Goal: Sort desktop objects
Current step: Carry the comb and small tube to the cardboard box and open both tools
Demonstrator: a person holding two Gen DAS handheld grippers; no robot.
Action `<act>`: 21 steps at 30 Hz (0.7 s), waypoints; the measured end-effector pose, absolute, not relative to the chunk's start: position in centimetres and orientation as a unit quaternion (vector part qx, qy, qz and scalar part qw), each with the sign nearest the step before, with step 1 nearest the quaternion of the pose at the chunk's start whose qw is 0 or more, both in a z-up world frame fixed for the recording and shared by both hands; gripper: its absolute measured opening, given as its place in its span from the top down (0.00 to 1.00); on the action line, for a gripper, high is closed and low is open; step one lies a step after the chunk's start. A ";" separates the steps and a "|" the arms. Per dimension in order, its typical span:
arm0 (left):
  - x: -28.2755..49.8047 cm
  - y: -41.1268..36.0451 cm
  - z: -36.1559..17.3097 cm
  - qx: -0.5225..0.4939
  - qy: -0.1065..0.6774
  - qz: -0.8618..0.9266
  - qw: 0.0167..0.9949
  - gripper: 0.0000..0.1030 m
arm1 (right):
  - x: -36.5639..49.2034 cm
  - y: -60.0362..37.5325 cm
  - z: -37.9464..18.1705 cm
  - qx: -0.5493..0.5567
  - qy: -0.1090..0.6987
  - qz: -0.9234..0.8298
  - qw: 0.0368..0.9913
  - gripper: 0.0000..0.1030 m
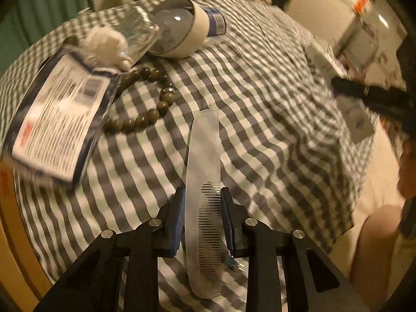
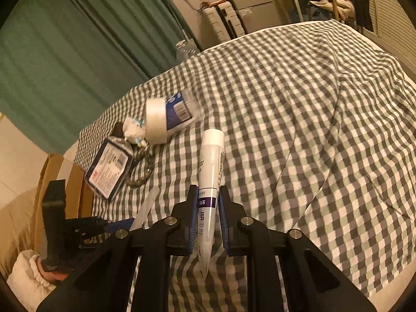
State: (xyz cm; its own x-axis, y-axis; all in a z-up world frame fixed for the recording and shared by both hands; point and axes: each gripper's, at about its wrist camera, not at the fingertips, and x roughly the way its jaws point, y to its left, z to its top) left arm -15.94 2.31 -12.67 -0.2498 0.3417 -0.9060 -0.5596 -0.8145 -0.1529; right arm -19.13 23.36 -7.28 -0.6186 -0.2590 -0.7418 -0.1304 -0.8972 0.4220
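**Comb and tube pinched above the checked cloth**

Left claw [image 1: 202,205] pinching a translucent frosted plastic comb [image 1: 204,156], blue pads pressed on either flat side near the toothed end; comb standing on edge, its smooth end jutting forward past the fingertips, clear of the table. Right claw [image 2: 208,202] pinching a white plastic squeeze tube with a purple band [image 2: 209,182], cap end pointing forward beyond the fingertips, crimped tail hanging back between the jaws.

Landmark: the grey-and-white gingham cloth on the table [image 1: 260,104]. At the cloth's far left, a wide roll of white tape [image 1: 187,31] lying on its side, partly over a clear plastic packet with a blue barcode label [image 2: 179,109]. Just beside the roll, a small white plush figure [image 1: 109,46]. Nearer on the cloth's left edge, a dark-bordered flat pack with a white printed label [image 1: 57,119], with a loop of olive-brown round beads [image 1: 145,104] touching its side. Left-hand tool's black frame [image 2: 67,223] and a white sleeve [image 2: 28,273] at lower left in the right wrist view, comb tip showing beside it.
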 end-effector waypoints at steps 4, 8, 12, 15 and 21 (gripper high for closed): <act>-14.0 1.1 -11.5 -0.523 0.046 0.804 0.277 0.75 | -18.0 22.0 -6.8 0.437 -0.216 -0.871 0.060 0.86; -11.5 0.2 -9.5 -0.491 0.008 0.830 0.266 0.75 | -16.4 19.9 -5.8 0.439 -0.195 -0.873 0.078 0.86; -10.1 -1.1 -6.6 -0.466 -0.006 0.850 0.244 0.75 | -14.9 17.0 -3.8 0.434 -0.155 -0.883 0.092 0.86; -9.1 -1.8 -3.9 -0.438 -0.029 0.869 0.229 0.75 | -13.9 14.7 -1.6 0.419 -0.140 -0.890 0.114 0.86; -7.5 -6.9 3.2 -0.360 -0.053 0.911 0.195 0.74 | -13.2 8.4 4.0 0.379 -0.117 -0.899 0.185 0.86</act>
